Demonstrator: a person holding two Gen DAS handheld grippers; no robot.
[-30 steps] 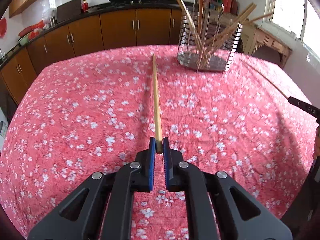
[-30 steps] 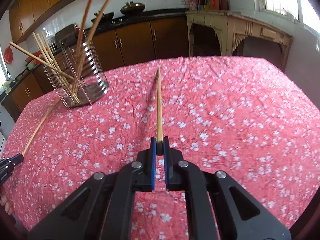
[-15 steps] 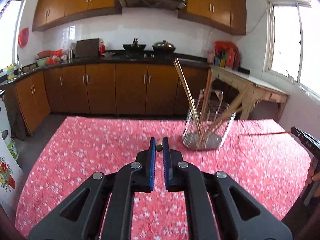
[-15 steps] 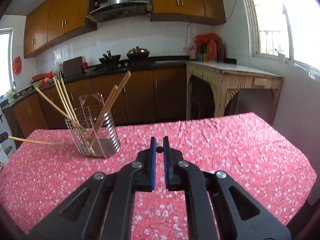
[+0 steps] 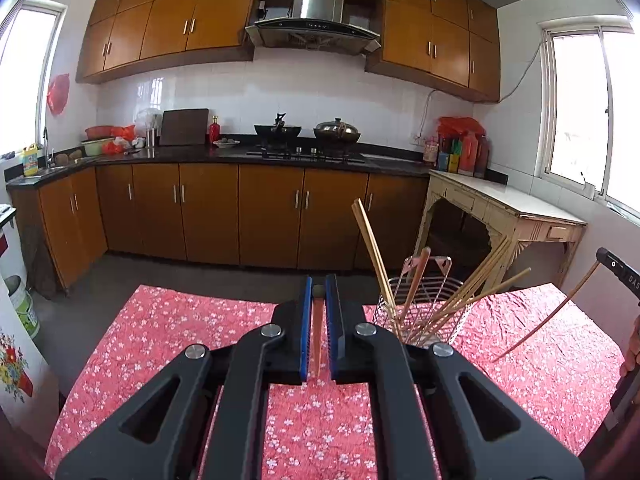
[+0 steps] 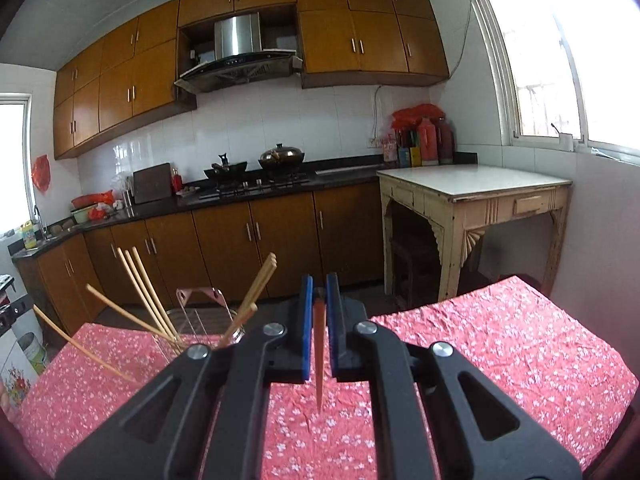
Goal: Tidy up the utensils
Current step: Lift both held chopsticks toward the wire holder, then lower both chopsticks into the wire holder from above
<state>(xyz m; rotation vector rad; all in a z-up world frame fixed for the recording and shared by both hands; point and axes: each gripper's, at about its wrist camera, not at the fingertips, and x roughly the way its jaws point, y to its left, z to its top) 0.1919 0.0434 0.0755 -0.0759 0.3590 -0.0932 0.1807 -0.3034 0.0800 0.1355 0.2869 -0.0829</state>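
Observation:
In the left wrist view my left gripper [image 5: 316, 286] is shut on the top end of a wooden chopstick [image 5: 317, 340], which hangs down toward the red flowered tablecloth [image 5: 168, 328]. My right gripper [image 6: 319, 286] is likewise shut on a second chopstick [image 6: 319, 368], tip down over the cloth. A wire utensil holder [image 5: 440, 300] with several chopsticks leaning in it stands just right of the left gripper, and in the right wrist view the holder [image 6: 204, 320] is at the left. The right gripper [image 5: 614, 270] and its slanting chopstick [image 5: 552, 316] show at the far right edge.
The table's far edge [image 5: 240, 298] drops to a dark floor in front of brown base cabinets [image 5: 208, 212]. A cream side table [image 6: 480, 196] stands by the window wall at the right. A bucket [image 5: 24, 308] sits on the floor at the left.
Both grippers have risen and tipped up, lifting their chopsticks off the cloth. The sticks pointed forward along the table before; they now hang down below the pads.

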